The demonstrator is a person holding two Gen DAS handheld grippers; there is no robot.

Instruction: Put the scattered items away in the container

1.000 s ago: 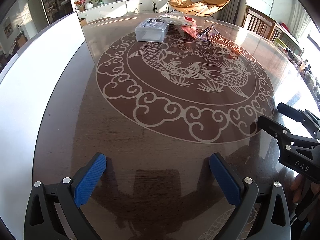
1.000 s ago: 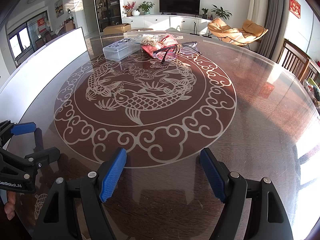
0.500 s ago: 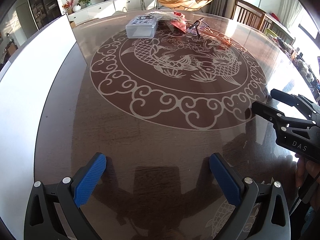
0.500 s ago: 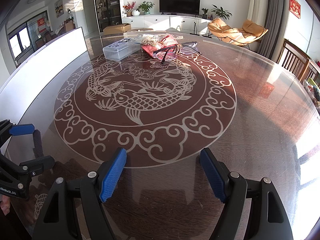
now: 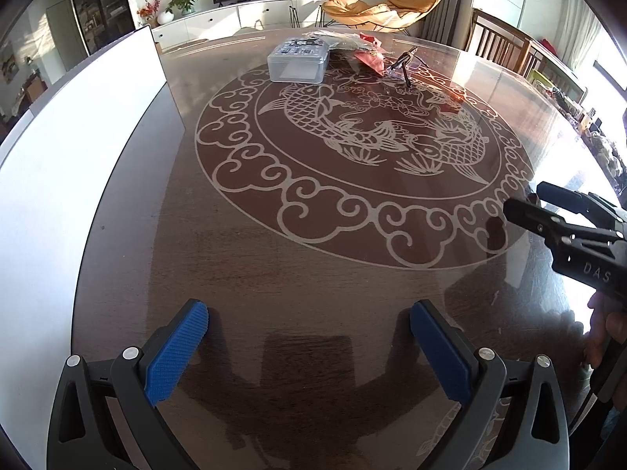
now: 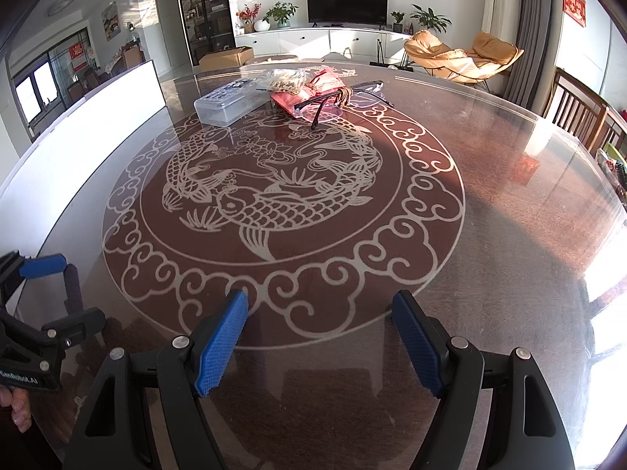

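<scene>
Both claws, the left claw (image 5: 309,346) and right claw (image 6: 319,338), hung released and empty. Nothing was gathered yet. Next they likely needed to reach across the counter (image 6: 490,203) toward the glasses (image 6: 337,100) beside the box (image 6: 229,105).

Ahead of both grippers the dark round table (image 6: 490,203) lies bare across its whole fish-patterned middle, so the way forward is open. The only clutter sits at the far side: a clear lidded container (image 6: 229,103), and just right of it a red pouch (image 6: 309,96), a clear packet (image 6: 288,78) and glasses (image 6: 345,96), bunched together. A white board (image 5: 78,145) walls off the left of the left gripper (image 5: 309,352). The right gripper (image 6: 319,342) has free tabletop on its right.
</scene>
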